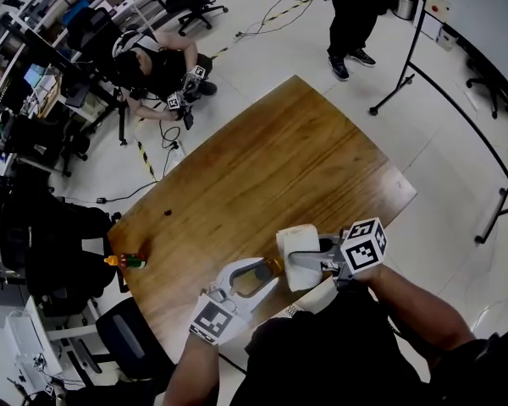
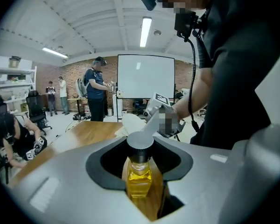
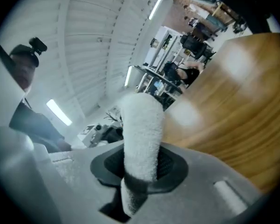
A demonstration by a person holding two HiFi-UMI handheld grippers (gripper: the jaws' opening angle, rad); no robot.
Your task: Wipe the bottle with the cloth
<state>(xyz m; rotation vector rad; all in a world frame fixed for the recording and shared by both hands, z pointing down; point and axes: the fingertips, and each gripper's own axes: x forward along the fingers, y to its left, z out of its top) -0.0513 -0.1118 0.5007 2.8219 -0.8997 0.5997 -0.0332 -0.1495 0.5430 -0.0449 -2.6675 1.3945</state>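
1. Pale flooring [image 1: 457, 184] surrounded a brown wooden table [image 1: 271, 167], its top bare apart from one small dark spot [image 1: 168, 213] toward 9 o'clock.
2. Beyond the table, a standing person in dark trousers [image 1: 352, 15] was at 12 o'clock. A crouching person in black [image 1: 157, 66] was at 10 o'clock beside cluttered shelving [image 1: 34, 83].
3. A small orange-capped bottle [image 1: 129, 261] lay at the table's 8 o'clock edge.
4. At the 6 o'clock edge, the left gripper [image 1: 258, 276] had its jaws clamped on a clear bottle of yellow liquid with a grey cap [image 2: 140, 176].
5. The right gripper [image 1: 309, 260], at 3 o'clock of the left one, had its jaws pinched on a folded white terry cloth [image 3: 140, 134]. The cloth sat just beside the held bottle; whether they touched was unclear.
6. In the left gripper view, a white board [image 2: 146, 76] stood before a brick wall under ceiling strip lights [image 2: 145, 31].
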